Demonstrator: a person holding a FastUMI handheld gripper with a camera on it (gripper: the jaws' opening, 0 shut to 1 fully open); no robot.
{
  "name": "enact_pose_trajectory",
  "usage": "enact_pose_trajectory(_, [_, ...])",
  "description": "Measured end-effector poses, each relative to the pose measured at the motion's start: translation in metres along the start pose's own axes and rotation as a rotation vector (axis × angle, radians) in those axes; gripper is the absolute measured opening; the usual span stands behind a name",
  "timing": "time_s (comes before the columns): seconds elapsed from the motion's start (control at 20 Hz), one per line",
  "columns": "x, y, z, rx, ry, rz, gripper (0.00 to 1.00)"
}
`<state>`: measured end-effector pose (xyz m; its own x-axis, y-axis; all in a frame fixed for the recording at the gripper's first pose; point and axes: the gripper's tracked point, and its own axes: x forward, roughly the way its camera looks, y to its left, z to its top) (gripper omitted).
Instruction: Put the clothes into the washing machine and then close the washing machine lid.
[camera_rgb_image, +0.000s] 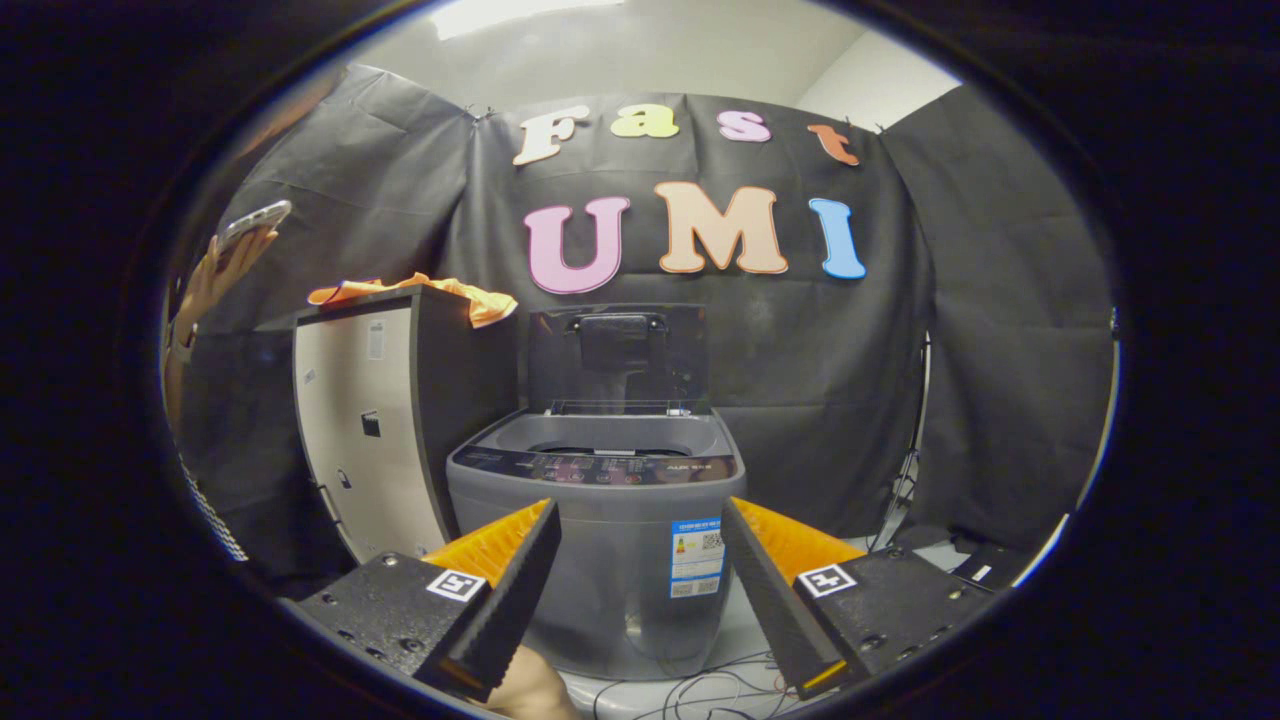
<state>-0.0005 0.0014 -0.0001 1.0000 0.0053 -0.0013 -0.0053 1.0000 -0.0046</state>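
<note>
A tall white cabinet with a dark side panel (370, 430) stands against the booth wall, and a crumpled orange cloth garment (440, 293) lies draped over its top, well apart from the gripper. Just beside the cabinet sits a grey top-loading washing machine (600, 550) with its dark lid (618, 358) raised upright at the back; I cannot tell what lies inside its tub. Nearest me, the gripper (638, 520) hangs ahead of the machine's front, fingers spread wide and holding nothing, while a person's hand (215, 275) beyond the cabinet holds up a pale phone (254, 222).
</note>
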Motion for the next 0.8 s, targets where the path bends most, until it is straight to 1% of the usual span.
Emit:
enact_pose_trajectory(0.2, [0.000,-0.003,0.002,-0.002,-0.003,-0.011,0.97])
enact_pose_trajectory(0.35, [0.001,0.001,0.000,-0.011,-0.003,-0.011,0.98])
enact_pose_trajectory(0.45, [0.005,0.008,0.003,-0.025,0.004,-0.026,0.98])
enact_pose_trajectory(0.55, [0.015,0.028,0.027,-0.008,-0.040,-0.018,0.98])
enact_pose_trajectory(0.65, [0.029,0.053,0.058,0.015,-0.082,0.010,0.98])
enact_pose_trajectory(0.8, [0.052,0.088,0.112,0.026,-0.109,0.045,0.98])
